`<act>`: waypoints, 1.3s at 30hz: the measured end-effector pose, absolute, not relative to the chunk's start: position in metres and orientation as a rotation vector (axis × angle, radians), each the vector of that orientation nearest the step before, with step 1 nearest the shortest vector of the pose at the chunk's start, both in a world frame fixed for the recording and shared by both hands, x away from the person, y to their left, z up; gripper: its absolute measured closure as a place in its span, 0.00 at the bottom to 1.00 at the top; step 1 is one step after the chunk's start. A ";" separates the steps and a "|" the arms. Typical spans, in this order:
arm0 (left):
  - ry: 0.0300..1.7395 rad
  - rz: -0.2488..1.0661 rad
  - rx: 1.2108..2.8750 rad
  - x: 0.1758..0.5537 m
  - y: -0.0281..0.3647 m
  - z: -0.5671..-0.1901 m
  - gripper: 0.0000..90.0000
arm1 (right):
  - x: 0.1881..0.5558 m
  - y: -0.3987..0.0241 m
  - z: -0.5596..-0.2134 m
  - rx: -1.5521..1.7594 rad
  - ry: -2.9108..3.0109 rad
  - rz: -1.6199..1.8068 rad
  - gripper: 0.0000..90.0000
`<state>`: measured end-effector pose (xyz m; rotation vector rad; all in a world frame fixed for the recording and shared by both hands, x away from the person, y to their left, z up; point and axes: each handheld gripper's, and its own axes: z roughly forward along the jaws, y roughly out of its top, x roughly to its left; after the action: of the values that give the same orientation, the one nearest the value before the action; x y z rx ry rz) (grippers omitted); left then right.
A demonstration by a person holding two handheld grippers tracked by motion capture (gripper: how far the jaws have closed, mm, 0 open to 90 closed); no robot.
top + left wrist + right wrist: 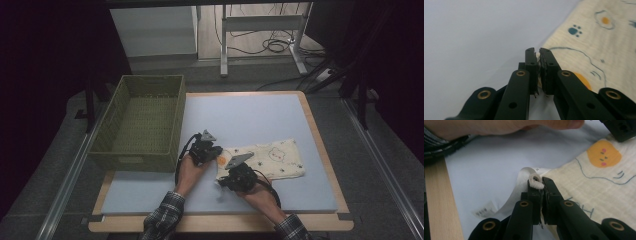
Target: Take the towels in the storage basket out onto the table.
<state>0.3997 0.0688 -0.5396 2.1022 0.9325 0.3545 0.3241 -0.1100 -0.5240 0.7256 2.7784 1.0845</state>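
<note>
Cloth with printed cartoon animals lies flat on the pale blue mat that covers the desk, and both tools grip it at its one short end.

Left tool: in the left gripper view its two black jaws are pressed almost together, with a thin edge of the cream cloth caught between them. So it is clenched on the cloth edge. From this tool the cloth spreads away to the right and ahead, and bare mat is to the left. In the high view this tool sits at the cloth's corner nearest the basket.

Right tool: in the right gripper view its jaws are also closed, and they pinch a small rolled corner of the cloth at the tips. A white care label hangs just left of the jaws. The cloth lies to the right of this tool, and a strip of the wooden desk edge is far to its left. In the high view this tool is at the near corner of the same end.

Count: two tools, two hands, one cloth, one mat. One green woven basket stands beyond the left tool, on the far side from the cloth.
</note>
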 end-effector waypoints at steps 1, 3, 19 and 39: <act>0.938 0.367 2.093 0.398 0.071 -0.538 0.95 | 0.324 -0.106 -0.523 0.715 2.772 1.090 0.95; 0.963 0.371 2.052 0.397 0.078 -0.534 0.96 | 0.324 -0.100 -0.519 0.700 2.765 1.119 0.95; 0.878 0.435 2.072 0.405 0.039 -0.509 0.95 | 0.323 -0.148 -0.495 0.771 2.624 1.228 0.95; 0.730 0.308 2.082 0.430 -0.041 -0.501 0.95 | 0.319 -0.249 -0.500 0.995 2.449 1.240 0.95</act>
<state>0.4302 -0.0409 -0.5010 2.0817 0.7296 0.3081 0.3189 -0.2495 -0.4996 0.9950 2.4493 1.2398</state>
